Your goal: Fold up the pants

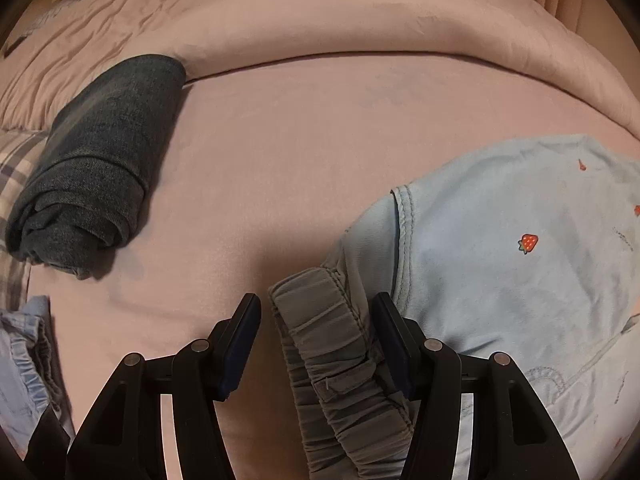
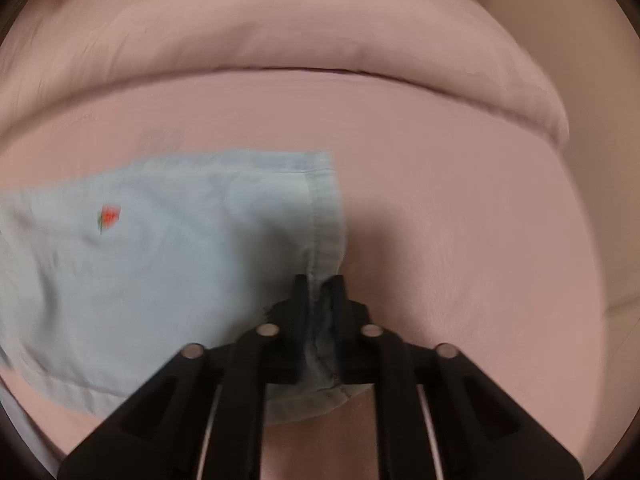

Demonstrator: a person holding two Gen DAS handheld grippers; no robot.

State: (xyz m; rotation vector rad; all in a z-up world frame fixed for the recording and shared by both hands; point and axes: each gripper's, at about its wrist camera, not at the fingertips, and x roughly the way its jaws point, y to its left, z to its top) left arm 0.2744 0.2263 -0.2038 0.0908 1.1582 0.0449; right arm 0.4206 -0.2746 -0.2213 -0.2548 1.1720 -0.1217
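My right gripper (image 2: 319, 282) is clenched on the hem of the pale blue pants (image 2: 160, 264) – my left gripper (image 1: 316, 308) gapes around their grey waistband (image 1: 320, 340), pads not pressing – pants spread near the bed's (image 1: 280, 152) front edge

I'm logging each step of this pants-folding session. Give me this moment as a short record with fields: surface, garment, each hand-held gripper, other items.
surface: pink bed sheet
garment: light blue pants with strawberry print, lying flat
left hand-held gripper: open, gray elastic waistband between its fingers, not pinched
right hand-held gripper: shut on the pants' leg hem
other items: folded dark jeans at far left; pink duvet behind
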